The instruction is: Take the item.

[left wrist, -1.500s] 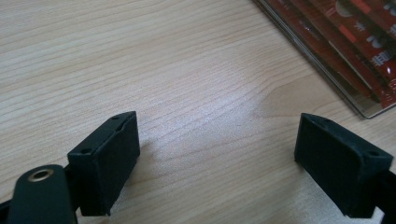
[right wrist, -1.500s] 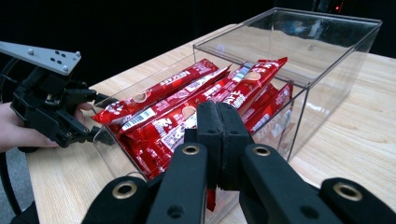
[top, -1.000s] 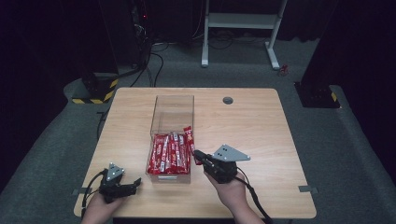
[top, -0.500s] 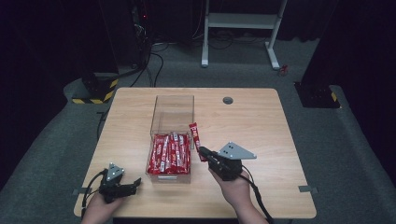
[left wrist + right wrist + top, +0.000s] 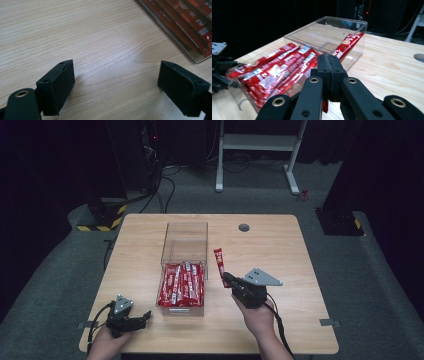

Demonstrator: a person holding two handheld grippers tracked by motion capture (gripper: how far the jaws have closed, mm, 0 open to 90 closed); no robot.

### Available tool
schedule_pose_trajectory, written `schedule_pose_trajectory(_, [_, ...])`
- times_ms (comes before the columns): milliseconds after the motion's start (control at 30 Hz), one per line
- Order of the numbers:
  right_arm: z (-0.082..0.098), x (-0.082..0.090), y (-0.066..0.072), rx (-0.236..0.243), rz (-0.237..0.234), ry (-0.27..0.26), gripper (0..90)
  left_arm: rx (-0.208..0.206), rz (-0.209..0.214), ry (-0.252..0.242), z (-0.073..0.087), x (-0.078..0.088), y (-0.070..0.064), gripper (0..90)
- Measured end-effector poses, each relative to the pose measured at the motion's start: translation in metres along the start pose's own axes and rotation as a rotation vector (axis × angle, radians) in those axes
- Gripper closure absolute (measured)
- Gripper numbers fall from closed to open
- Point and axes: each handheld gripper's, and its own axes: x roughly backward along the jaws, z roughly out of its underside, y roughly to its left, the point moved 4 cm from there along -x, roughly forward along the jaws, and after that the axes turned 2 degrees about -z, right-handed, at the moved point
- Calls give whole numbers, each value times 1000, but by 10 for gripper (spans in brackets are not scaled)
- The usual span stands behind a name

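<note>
Right gripper (image 5: 226,277) has carried red packet (image 5: 219,262) clear of box (image 5: 184,251).

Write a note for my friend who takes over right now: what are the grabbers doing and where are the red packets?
Right gripper: shut on one red packet, held beside the clear box, on its right in the high view.
Left gripper: open, holding nothing, low over the table near the box's front left corner.
Other packets: lying side by side in the front part of the box.
Done: one packet is out of the box and gripped.
Left: probably to set it down on the table, then go on with the rest.
</note>
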Motion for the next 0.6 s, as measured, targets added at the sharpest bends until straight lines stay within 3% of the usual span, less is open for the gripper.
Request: schedule_pose_trajectory(600, [15, -6, -25, -42, 58, 43, 900, 0, 0, -1, 0, 0, 0, 144])
